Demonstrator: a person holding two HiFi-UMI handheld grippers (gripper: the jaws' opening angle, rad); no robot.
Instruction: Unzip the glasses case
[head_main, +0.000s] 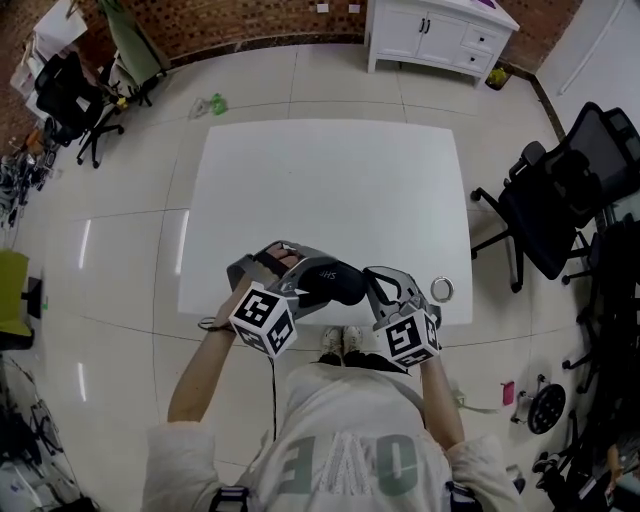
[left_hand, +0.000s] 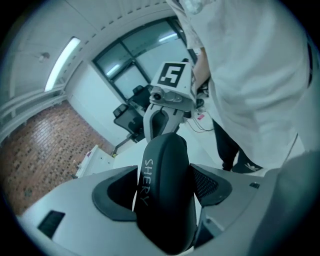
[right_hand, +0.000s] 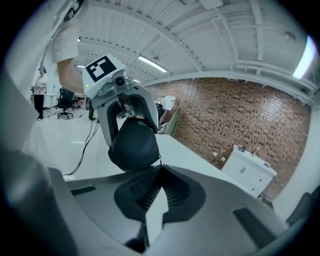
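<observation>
The head camera is looking steeply down from well above the worktop (head_main: 330, 180). Cameras riding the left tongs (head_main: 295, 272) and right tongs (head_main: 370, 285) are looking close along their jaws, facing each other. All three are sharing the glasses case (head_main: 335, 284).

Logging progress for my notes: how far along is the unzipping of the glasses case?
Done: the black oval hard-shell glasses case is clamped in the left gripper. In hand: the right gripper is pinched shut on its small zip pull. Left: the whole zip run; the case shows no gap yet.
</observation>
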